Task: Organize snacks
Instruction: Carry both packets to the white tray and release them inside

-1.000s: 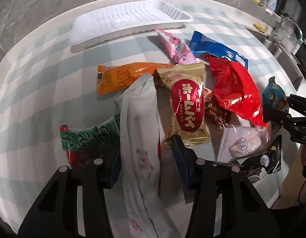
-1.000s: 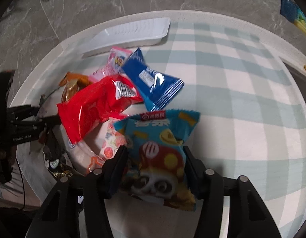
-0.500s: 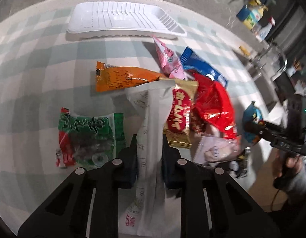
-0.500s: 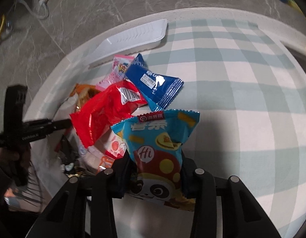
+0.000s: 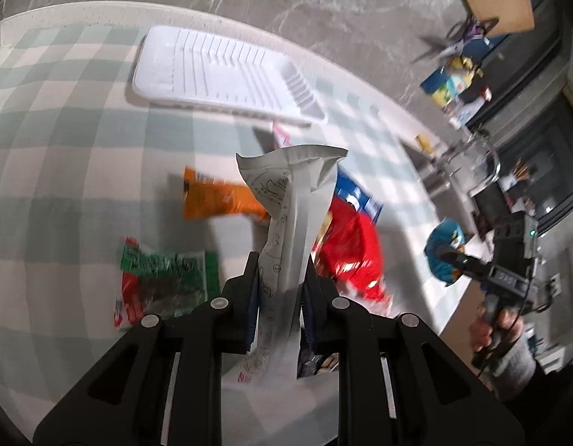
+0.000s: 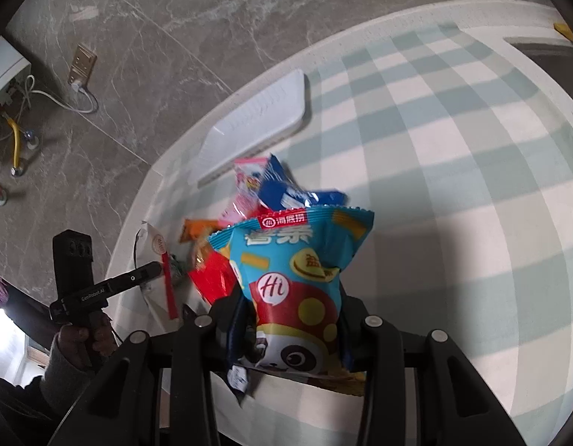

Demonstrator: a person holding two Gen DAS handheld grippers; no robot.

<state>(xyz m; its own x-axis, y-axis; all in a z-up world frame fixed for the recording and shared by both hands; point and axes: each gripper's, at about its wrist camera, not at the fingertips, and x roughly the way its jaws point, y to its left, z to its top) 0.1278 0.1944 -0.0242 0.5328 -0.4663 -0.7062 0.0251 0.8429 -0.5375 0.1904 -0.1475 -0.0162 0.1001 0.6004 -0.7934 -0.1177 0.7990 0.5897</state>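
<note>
Two packets held clear of checked table (image 5: 63, 148). White packet (image 5: 290, 223) clamped upright between left gripper (image 5: 280, 293) fingers. Blue panda bag (image 6: 297, 286) pinched in right gripper (image 6: 292, 319), top upward. Orange (image 5: 219, 200), green (image 5: 163, 278), red (image 5: 349, 245) packets left lying on cloth. White tray (image 5: 227, 74) seen beyond pile, near table's far edge.

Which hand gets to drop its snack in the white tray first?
Probably left. The left gripper holds the white packet straight toward the white tray; the tray sits farther, off to the side, from the right gripper.
</note>
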